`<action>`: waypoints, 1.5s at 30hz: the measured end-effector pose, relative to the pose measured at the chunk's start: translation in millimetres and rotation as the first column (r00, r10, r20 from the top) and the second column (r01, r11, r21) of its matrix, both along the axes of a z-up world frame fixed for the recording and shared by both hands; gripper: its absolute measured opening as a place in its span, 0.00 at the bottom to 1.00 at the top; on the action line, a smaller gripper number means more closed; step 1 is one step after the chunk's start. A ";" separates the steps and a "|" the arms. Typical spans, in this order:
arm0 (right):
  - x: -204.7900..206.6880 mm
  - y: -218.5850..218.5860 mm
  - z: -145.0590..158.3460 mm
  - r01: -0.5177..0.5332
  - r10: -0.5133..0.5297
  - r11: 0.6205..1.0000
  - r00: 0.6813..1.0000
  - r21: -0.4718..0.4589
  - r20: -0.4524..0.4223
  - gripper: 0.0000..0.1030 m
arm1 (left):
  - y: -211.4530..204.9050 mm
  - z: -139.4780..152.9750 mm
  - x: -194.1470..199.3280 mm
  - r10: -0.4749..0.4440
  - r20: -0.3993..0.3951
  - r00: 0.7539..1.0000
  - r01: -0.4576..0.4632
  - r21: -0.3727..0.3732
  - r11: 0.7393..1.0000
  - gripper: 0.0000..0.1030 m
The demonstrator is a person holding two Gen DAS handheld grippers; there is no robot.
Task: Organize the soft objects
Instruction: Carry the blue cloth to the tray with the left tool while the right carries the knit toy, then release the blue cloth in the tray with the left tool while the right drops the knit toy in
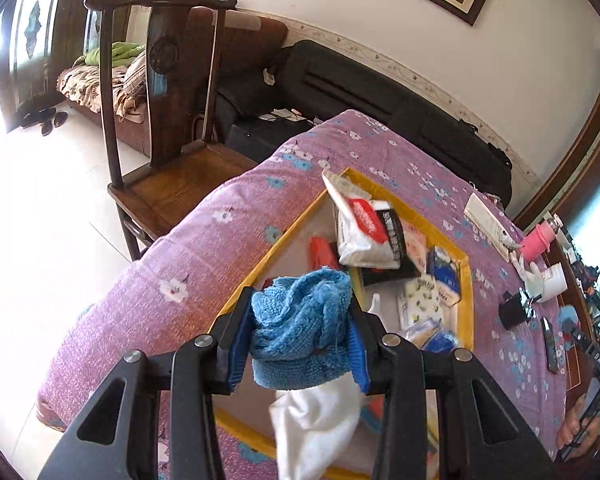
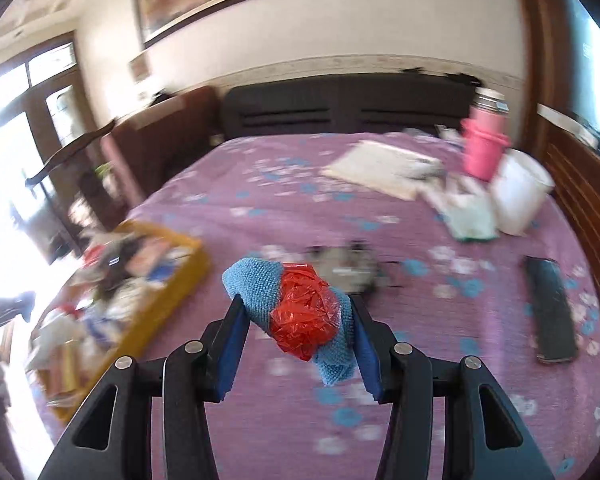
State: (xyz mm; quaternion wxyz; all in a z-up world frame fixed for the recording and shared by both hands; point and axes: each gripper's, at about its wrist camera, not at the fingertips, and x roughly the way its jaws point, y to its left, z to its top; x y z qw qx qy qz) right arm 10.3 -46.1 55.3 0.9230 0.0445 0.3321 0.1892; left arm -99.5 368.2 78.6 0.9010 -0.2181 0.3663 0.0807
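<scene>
— What are you holding right now?

— I'm clamping a bunched blue towel [image 1: 300, 320] in my left gripper [image 1: 300, 344], with a white cloth [image 1: 312, 428] hanging below it. My right gripper [image 2: 300, 332] is squeezing another blue cloth [image 2: 260, 284] wrapped around a crumpled red plastic bag [image 2: 306, 312]. Both sets of jaws are pressing on their bundles, so neither is loose.

— Where are they hanging?

— The left bundle is hovering over the near end of the yellow-rimmed tray [image 1: 466, 280] on the purple floral bedspread [image 1: 220, 216]. The right one is hanging over bare bedspread, with the tray off to its left.

— How far along are you?

— I'm judging it as midway. The tray is already holding tissue packs [image 1: 364, 232] and small packets in a loose heap, but these bundles are not yet set down.

— And farther off?

— Beyond the tray, a pink cup [image 1: 538, 236], a white container [image 2: 520, 192] and a greenish cloth [image 2: 472, 216] are lying near the far edge, so I'm guessing more soft things are waiting. The right view is blurred, so I'm not naming the small items there.
</scene>
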 end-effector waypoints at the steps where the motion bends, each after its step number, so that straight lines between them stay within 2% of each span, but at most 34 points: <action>1: -2.2 17.8 1.3 -0.036 0.036 0.999 0.999 -0.008 -0.004 0.52 | -0.5 -3.6 -1.5 -0.003 -0.004 1.000 0.003 0.005 1.000 0.38; 7: -14.9 96.9 -5.1 -0.182 0.181 0.982 0.983 -0.055 -0.023 0.52 | 6.5 -11.9 -17.2 0.001 -0.013 1.000 0.000 0.062 0.998 0.38; 14: -34.1 172.4 -25.5 -0.321 0.316 0.937 0.947 -0.140 -0.060 0.52 | 5.5 -14.8 -16.7 -0.009 -0.011 1.000 0.011 0.157 0.988 0.38; 20: -13.5 205.9 -28.1 -0.291 0.292 0.919 0.956 -0.266 -0.036 0.52 | 1.5 -12.6 3.1 -0.032 -0.016 0.999 0.034 0.180 0.983 0.38; 25: 27.8 223.4 -35.7 -0.247 0.237 0.920 0.969 -0.304 -0.071 0.52 | -5.1 -16.6 20.5 -0.033 -0.046 0.998 0.042 0.205 0.978 0.40; 26: 32.8 227.2 -38.3 -0.242 0.230 0.918 0.970 -0.315 -0.075 0.52 | -6.2 -18.1 23.2 -0.031 -0.055 0.998 0.042 0.213 0.976 0.43; 30: 41.7 239.7 -48.8 -0.231 0.217 0.905 0.973 -0.358 -0.081 0.53 | -10.1 -19.3 25.0 -0.017 -0.055 0.998 0.030 0.242 0.970 0.68; 32: 42.5 242.3 -52.1 -0.221 0.209 0.899 0.975 -0.377 -0.075 0.55 | -11.6 -19.1 24.7 -0.015 -0.053 0.998 0.028 0.249 0.968 0.71; 36: 45.3 240.9 -50.4 -0.215 0.200 0.911 0.977 -0.351 -0.078 0.59 | -14.4 -20.4 24.5 -0.015 -0.062 0.998 0.031 0.264 0.964 0.72; 41: 46.3 229.2 -34.0 -0.271 0.256 0.944 0.961 -0.187 -0.100 0.69 | -16.5 -16.9 20.8 -0.013 -0.053 0.999 0.026 0.263 0.964 0.80; 45: 44.4 216.3 -21.0 -0.255 0.247 0.961 0.965 -0.104 -0.083 0.76 | -13.7 -7.0 12.7 -0.001 -0.009 1.000 0.003 0.252 0.968 0.84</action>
